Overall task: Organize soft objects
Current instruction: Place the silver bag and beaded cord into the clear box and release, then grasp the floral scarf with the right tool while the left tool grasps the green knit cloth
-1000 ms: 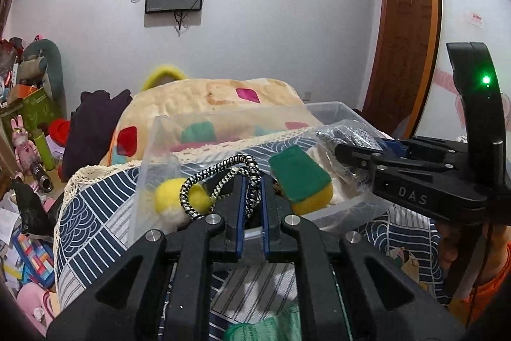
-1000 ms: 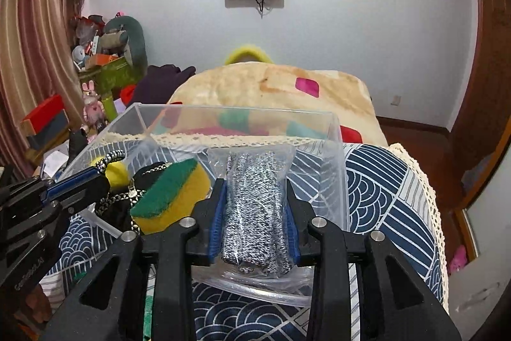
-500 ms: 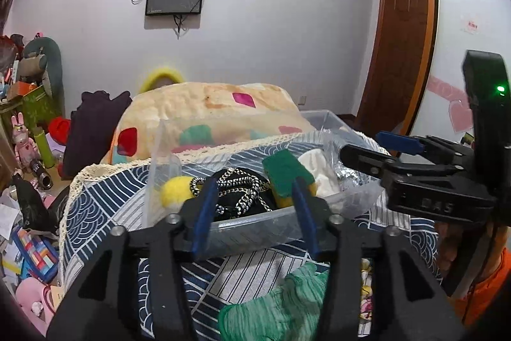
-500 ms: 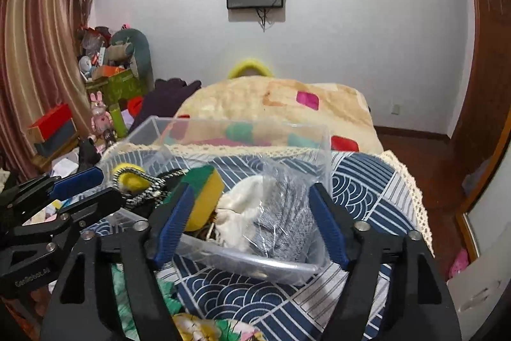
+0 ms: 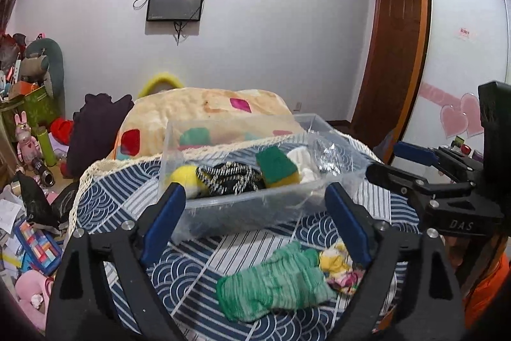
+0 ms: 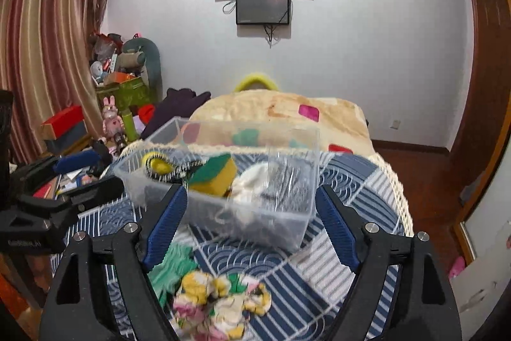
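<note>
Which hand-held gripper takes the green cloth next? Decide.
Left. The left hand-held gripper is open with the green cloth lying between its fingers; the right hand-held gripper, also open, frames the flowered cloth instead.

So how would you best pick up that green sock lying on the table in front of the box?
Probably from above, pinching the bunched middle of the green sock. It lies flat and crumpled on the tablecloth, so there is no edge to slide under. The left hand-held gripper is open and looks nearest. Keep clear of the yellow floral cloth touching its right end.
</note>
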Demonstrator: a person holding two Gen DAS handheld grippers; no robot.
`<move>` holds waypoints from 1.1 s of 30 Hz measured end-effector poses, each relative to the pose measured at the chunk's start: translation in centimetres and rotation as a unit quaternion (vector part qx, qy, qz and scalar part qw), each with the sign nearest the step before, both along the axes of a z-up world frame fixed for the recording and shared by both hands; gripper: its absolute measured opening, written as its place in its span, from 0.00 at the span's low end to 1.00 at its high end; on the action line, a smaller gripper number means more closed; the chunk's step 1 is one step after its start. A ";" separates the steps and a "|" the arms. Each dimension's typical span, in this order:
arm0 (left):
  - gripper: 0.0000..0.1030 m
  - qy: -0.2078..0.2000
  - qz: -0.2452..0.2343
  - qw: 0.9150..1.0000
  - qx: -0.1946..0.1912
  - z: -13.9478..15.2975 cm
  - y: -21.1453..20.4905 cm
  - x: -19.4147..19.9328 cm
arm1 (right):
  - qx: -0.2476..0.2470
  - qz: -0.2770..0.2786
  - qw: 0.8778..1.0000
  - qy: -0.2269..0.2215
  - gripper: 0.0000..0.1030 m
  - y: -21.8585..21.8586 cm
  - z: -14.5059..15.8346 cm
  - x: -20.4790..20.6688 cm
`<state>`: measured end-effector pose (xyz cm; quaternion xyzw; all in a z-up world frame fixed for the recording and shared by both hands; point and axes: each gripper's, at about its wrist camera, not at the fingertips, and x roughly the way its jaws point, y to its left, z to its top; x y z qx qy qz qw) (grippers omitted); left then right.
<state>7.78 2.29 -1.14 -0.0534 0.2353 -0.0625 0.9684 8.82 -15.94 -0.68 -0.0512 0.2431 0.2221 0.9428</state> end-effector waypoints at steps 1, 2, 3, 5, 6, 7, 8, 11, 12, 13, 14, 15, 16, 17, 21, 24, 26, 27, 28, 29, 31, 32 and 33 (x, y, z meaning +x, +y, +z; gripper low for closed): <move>0.88 0.004 -0.001 1.000 -0.001 -0.3 0.0 -0.1 | -0.002 0.002 1.000 0.007 0.78 0.0 -0.6 -0.1; 0.88 0.009 -0.002 1.000 -0.003 -0.7 0.1 -0.2 | -0.005 0.003 1.000 0.011 0.78 0.0 -0.9 -0.4; 0.88 0.019 -0.003 1.000 -0.004 -1.2 0.1 -0.2 | -0.008 0.004 1.000 0.016 0.78 0.0 -1.5 -0.4; 0.89 0.034 -0.003 0.999 -0.007 -2.2 0.1 -0.1 | -0.017 0.007 0.999 0.028 0.78 0.3 -2.5 -0.6; 0.89 0.041 -0.004 0.999 -0.008 -2.6 0.1 -0.1 | -0.022 0.010 0.999 0.037 0.78 0.5 -3.2 -0.6; 0.89 0.051 -0.006 0.999 -0.011 -3.3 0.1 -0.1 | -0.026 0.013 0.999 0.042 0.78 0.6 -3.6 -0.8; 0.89 0.060 -0.009 0.998 -0.013 -3.8 0.0 -0.1 | -0.031 0.015 0.998 0.051 0.78 0.7 -4.3 -0.9; 0.88 0.082 -0.015 0.996 -0.014 -5.4 -0.4 -0.2 | -0.031 0.022 0.997 0.074 0.78 0.7 -5.9 -1.2; 0.88 0.089 -0.019 0.996 -0.014 -6.0 -0.6 -0.2 | -0.026 0.024 0.996 0.081 0.78 0.6 -6.3 -1.2; 0.88 0.093 -0.022 0.995 -0.014 -6.3 -0.9 -0.2 | -0.020 0.026 0.996 0.088 0.78 0.6 -6.7 -1.3; 0.88 0.098 -0.025 0.995 -0.014 -6.7 -1.0 -0.2 | -0.016 0.030 0.995 0.098 0.78 0.6 -7.1 -1.2; 0.88 0.102 -0.027 0.994 -0.013 -7.0 -1.3 -0.3 | -0.015 0.032 0.994 0.106 0.78 0.7 -7.5 -1.2; 0.88 0.105 -0.029 0.994 -0.010 -7.3 -1.5 -0.4 | -0.015 0.034 0.993 0.112 0.78 0.9 -7.8 -1.2; 0.88 0.108 -0.030 0.994 -0.008 -7.6 -1.7 -0.4 | -0.017 0.036 0.993 0.114 0.78 1.0 -7.9 -1.2; 0.88 0.123 -0.039 0.991 -0.028 -8.5 -1.3 -0.1 | -0.023 0.034 0.993 0.110 0.78 1.1 -8.3 -1.3; 0.76 0.133 -0.047 0.989 -0.045 -9.2 -1.1 0.1 | -0.031 0.025 0.994 0.099 0.67 1.1 -8.4 -1.6; 0.69 0.127 -0.051 0.989 -0.049 -9.2 -1.1 -0.1 | -0.038 0.021 0.995 0.090 0.55 1.0 -8.4 -1.7; 0.65 0.126 -0.059 0.989 -0.051 -9.2 -1.3 -0.3 | -0.037 0.022 0.995 0.088 0.51 0.9 -8.3 -1.8; 0.57 0.125 -0.065 0.989 -0.052 -9.1 -1.3 -0.4 | -0.035 0.028 0.995 0.086 0.41 0.8 -8.2 -1.8; 0.49 0.124 -0.070 0.988 -0.053 -9.1 -1.4 -0.5 | -0.032 0.035 0.995 0.087 0.31 0.8 -8.1 -1.9; 0.37 0.122 -0.079 0.988 -0.052 -9.0 -1.7 -0.9 | -0.027 0.046 0.994 0.092 0.24 0.9 -8.1 -1.9; 0.31 0.121 -0.083 0.988 -0.051 -8.9 -1.8 -1.0 | -0.028 0.049 0.994 0.090 0.21 1.0 -8.1 -1.9; 0.30 0.119 -0.085 0.988 -0.049 -8.8 -1.9 -1.2 | -0.029 0.051 0.994 0.089 0.19 1.0 -8.1 -2.0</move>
